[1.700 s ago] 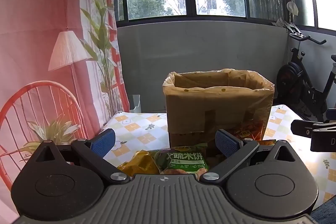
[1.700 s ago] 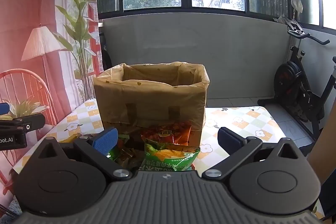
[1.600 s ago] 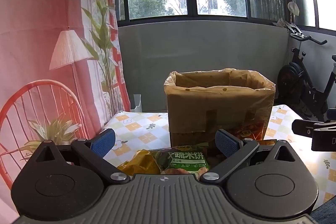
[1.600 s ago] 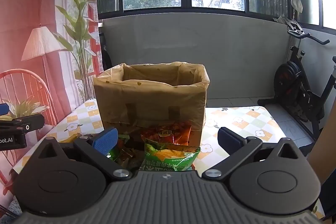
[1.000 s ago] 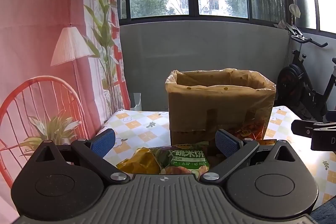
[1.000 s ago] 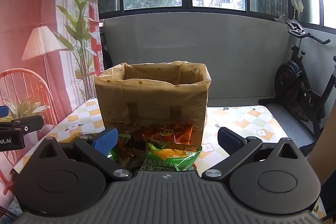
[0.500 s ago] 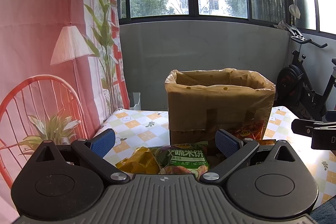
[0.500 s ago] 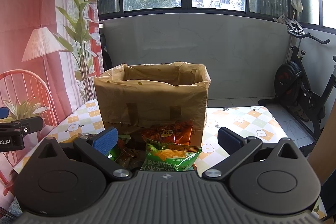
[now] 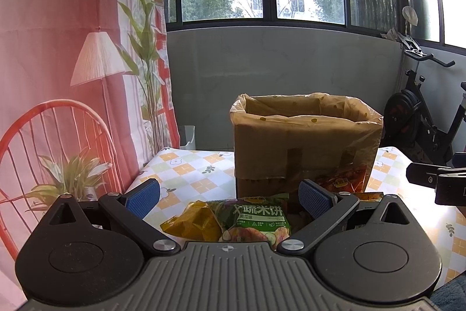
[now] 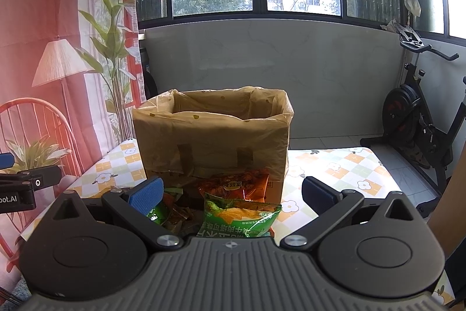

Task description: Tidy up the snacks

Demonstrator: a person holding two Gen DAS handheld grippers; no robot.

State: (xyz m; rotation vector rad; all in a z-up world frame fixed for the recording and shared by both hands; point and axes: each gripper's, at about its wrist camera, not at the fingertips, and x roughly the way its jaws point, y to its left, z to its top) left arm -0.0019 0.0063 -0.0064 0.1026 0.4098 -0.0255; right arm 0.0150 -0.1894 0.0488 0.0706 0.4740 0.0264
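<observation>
A cardboard box lined with a plastic bag (image 9: 305, 142) stands on the checked tablecloth (image 9: 189, 168); it also shows in the right wrist view (image 10: 212, 136). Snack packets lie in front of it: a green rice-cracker packet (image 9: 256, 220), a yellow packet (image 9: 192, 220) and a red packet (image 9: 343, 178). In the right wrist view a green chip packet (image 10: 238, 217) and a red packet (image 10: 233, 185) lie before the box. My left gripper (image 9: 230, 194) is open and empty above the green and yellow packets. My right gripper (image 10: 230, 194) is open and empty above the green chip packet.
An exercise bike (image 9: 422, 121) stands on the floor at the right, beyond the table. A printed red backdrop with a lamp and chair (image 9: 58, 77) hangs at the left. A grey wall and windows are behind the box.
Both views have drifted very slightly; the snacks and the box have not moved, and both grippers stay open.
</observation>
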